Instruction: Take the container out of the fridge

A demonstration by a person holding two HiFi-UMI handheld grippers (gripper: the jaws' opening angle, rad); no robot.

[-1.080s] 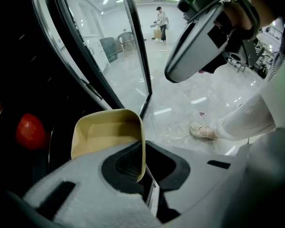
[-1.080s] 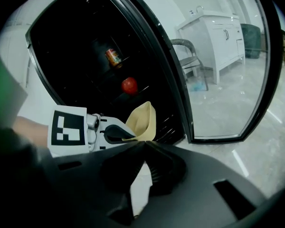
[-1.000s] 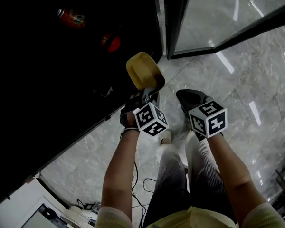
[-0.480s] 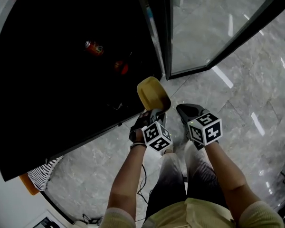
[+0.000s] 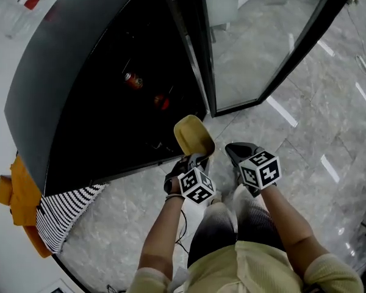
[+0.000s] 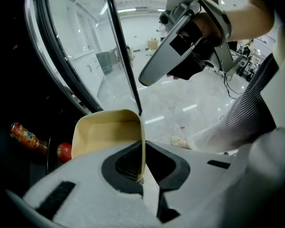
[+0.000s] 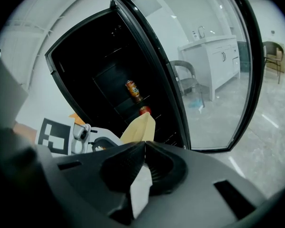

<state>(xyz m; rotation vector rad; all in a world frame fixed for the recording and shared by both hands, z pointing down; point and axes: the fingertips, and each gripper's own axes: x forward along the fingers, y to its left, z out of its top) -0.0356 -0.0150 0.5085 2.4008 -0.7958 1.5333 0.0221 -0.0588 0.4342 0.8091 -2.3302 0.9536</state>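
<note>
the left gripper (image 5: 194, 157) is closed on the thin side wall of a shallow, pale yellow plastic container with rounded corners (image 5: 193, 134). in the left gripper view the wall stands edge-on between the two dark pads of the gripper (image 6: 142, 167), with the open tray (image 6: 104, 134) tipped to the left. the container hangs in the air just outside the open front of the tall black fridge (image 5: 79, 102), near its lower corner and above the grey marble floor (image 5: 317, 133). it is clear of the shelves. the fridge's glass door (image 5: 256, 41) stands swung wide open.

the right gripper (image 5: 235, 151) is just beside the left one. its jaws are pressed together with nothing between them (image 7: 143, 151).

inside the dark fridge an orange drink can (image 5: 133, 80) lies on a shelf, with a small red round thing (image 5: 161, 101) near it.
</note>
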